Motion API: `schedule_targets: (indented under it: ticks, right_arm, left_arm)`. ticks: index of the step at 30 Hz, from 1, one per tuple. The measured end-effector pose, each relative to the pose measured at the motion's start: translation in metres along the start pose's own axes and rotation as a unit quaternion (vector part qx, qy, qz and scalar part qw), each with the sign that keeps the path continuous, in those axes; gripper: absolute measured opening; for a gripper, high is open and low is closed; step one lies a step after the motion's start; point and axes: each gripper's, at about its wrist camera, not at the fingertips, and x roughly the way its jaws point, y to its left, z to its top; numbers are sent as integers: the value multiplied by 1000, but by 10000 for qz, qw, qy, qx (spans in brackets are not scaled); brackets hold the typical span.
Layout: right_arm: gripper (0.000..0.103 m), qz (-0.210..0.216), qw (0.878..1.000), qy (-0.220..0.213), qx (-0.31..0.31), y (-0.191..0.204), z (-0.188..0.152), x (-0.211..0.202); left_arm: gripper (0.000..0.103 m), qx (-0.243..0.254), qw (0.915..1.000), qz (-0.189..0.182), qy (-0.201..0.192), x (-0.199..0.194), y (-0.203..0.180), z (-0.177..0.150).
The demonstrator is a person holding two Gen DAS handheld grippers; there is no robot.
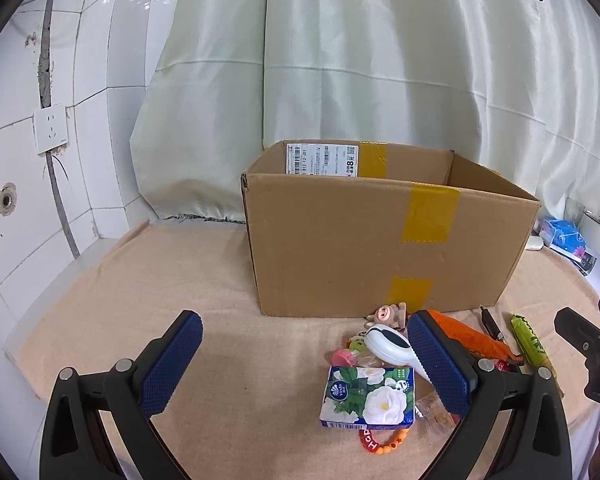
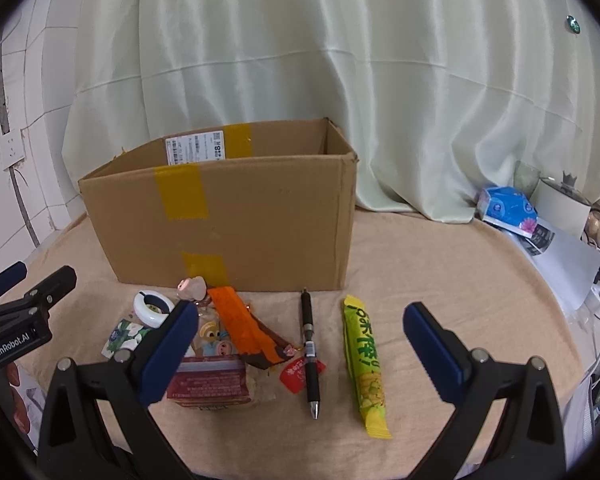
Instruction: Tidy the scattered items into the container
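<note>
Right wrist view: the right gripper (image 2: pixel 300 328) is spread fully, nothing held, with the pen (image 2: pixel 310 350) and green snack bar (image 2: pixel 366 368) framed lengthwise between its fingers. The left gripper (image 1: pixel 304 354), equally wide and empty, is offset from the tissue pack (image 1: pixel 368 396). Beyond stands the cardboard box (image 2: pixel 235 216).

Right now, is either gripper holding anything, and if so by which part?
Nothing is held. The left gripper and right gripper both stand wide open above the cloth, their fingers touching none of the scattered items.
</note>
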Motion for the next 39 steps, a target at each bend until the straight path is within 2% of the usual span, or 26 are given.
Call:
schedule_targets:
  ticks: [15, 20, 24, 29, 31, 32, 35, 39]
  right_arm:
    - [103, 43, 10000, -45, 15, -1, 0, -3]
    - [103, 10, 10000, -72, 31, -2, 0, -4]
    - [103, 15, 10000, -52, 49, -5, -2, -2]
    - [103, 176, 9995, -248, 53, -5, -6, -2]
    - [103, 360, 9987, -359, -5, -4, -12, 0]
    - [103, 591, 9973, -424, -36, -5, -17, 2]
    - [103, 760, 9970, -95, 107, -11, -21, 15]
    - [103, 424, 9990, 49, 146, -17, -23, 23]
  left_arm:
    - [103, -57, 10000, 17, -43, -3, 3, 2]
    - [103, -150, 9998, -108, -96, -3, 7, 1]
    - [103, -145, 9993, -333, 62, 7, 10, -5]
    - [103, -280, 9978, -538, 279, 21, 14, -18]
    - [103, -145, 9981, -517, 289, 23, 8, -24]
    - [103, -66, 9983, -494, 296, 24, 4, -27]
    - [103, 181, 9975, -569, 385, 29, -9, -36]
    - [103, 293, 9953, -703, 602, 42, -23, -46]
